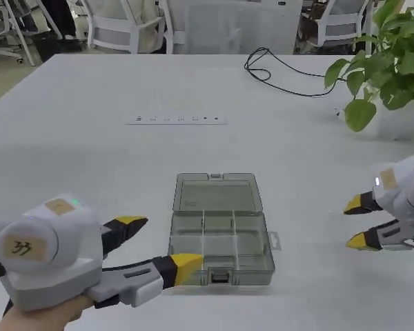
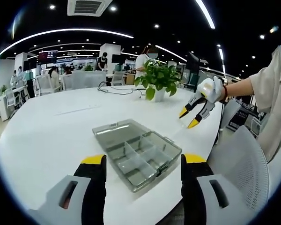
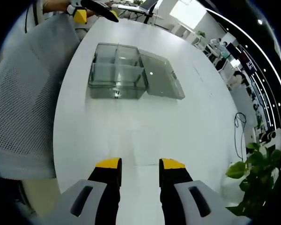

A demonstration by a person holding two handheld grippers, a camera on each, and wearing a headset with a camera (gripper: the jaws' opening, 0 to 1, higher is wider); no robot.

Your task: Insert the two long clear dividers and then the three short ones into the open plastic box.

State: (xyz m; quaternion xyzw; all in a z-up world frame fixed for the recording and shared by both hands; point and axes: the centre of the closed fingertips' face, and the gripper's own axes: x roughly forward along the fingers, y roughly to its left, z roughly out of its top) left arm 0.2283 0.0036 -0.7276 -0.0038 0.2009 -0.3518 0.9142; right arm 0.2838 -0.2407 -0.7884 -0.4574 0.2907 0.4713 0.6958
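At table centre, plastic box (image 1: 252,274) sits lid-open with dividers (image 1: 219,232) gridding it (can't count them). Left gripper (image 1: 169,241) spread, empty, beside the front-left corner; right gripper (image 1: 350,223) spread, empty, well apart. Likely parked clear, nothing left to carry.

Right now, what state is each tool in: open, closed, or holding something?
Left tool: open, holding nothing.
Right tool: open, holding nothing.
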